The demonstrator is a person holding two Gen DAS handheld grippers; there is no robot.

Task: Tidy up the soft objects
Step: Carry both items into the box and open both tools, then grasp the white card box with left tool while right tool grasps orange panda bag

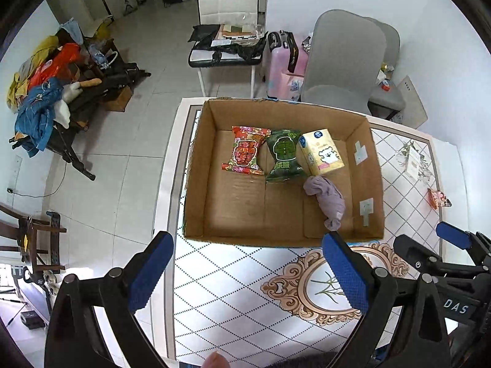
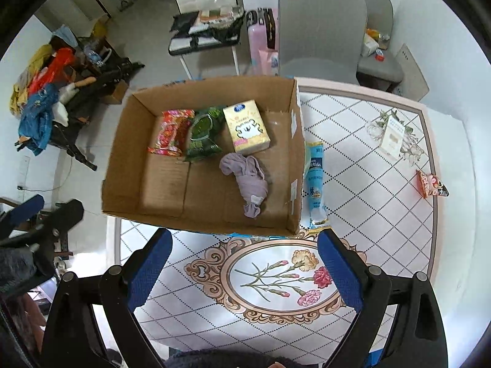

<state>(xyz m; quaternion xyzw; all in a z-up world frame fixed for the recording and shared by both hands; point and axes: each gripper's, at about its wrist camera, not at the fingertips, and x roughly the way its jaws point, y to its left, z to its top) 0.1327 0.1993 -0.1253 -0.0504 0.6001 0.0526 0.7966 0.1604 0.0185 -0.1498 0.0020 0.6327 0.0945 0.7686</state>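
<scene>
On the tiled table (image 2: 368,165) a cardboard box (image 2: 122,165) is seen with packets and a purple cloth (image 2: 245,178) inside. Both the left gripper (image 1: 248,273) and the right gripper (image 2: 245,266) are held spread wide, with nothing pinched.

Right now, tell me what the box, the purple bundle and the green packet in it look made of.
Box: corrugated cardboard, matte brown, with creased flaps.
Purple bundle: soft fabric, apparently knit, matte, wrinkled and knotted.
Green packet: likely plastic film, glossy and printed, with crimped ends.
</scene>
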